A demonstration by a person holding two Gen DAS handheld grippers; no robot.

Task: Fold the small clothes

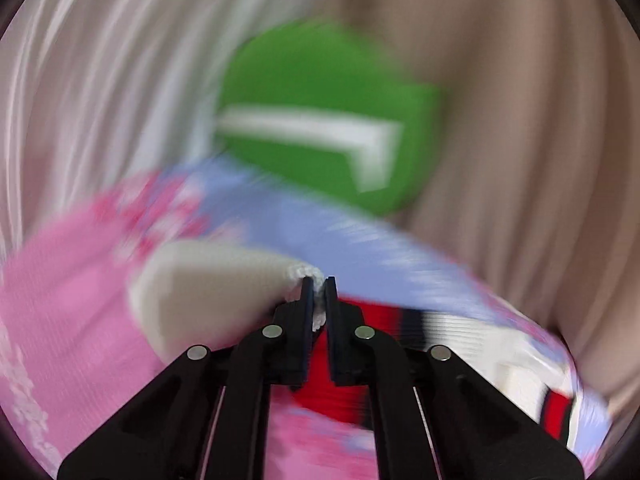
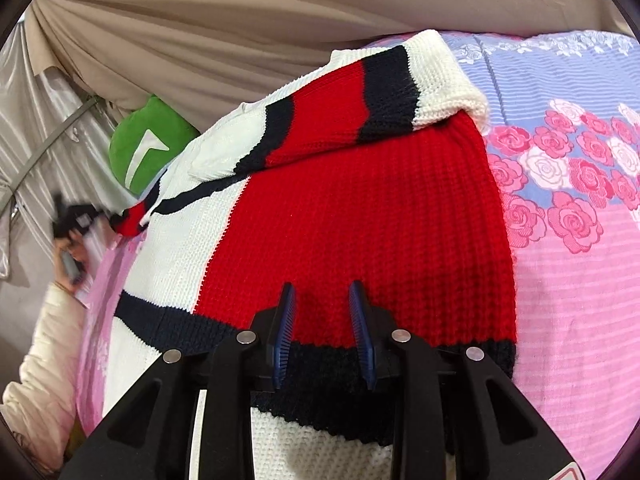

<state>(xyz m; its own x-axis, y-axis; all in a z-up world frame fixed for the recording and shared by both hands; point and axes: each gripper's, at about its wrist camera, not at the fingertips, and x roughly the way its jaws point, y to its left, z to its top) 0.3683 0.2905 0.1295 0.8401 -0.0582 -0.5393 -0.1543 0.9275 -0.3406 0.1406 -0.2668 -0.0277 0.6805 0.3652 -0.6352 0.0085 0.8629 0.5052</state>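
Note:
A knit sweater (image 2: pixel 360 220) in red, white and navy lies spread on a flowered bedsheet (image 2: pixel 580 280). One sleeve (image 2: pixel 340 120) is folded across its upper part. My right gripper (image 2: pixel 322 292) stands open just above the red panel near the navy hem band, with nothing pinched between its blue pads. In the blurred left wrist view, my left gripper (image 1: pixel 319 284) is shut on a white knit edge (image 1: pixel 316 312) of the sweater, and white fabric (image 1: pixel 208 288) trails off to its left. In the right wrist view, the left gripper (image 2: pixel 76 216) shows as a dark blur at the far left, by the other sleeve's tip (image 2: pixel 130 220).
A green cushion (image 2: pixel 136 148) with a white mark sits beyond the bed's far edge; it also shows as the green cushion (image 1: pixel 320 80) ahead of the left gripper. Beige drapes (image 2: pixel 240 20) hang behind. A person's cream sleeve (image 2: pixel 40 360) is at the left edge.

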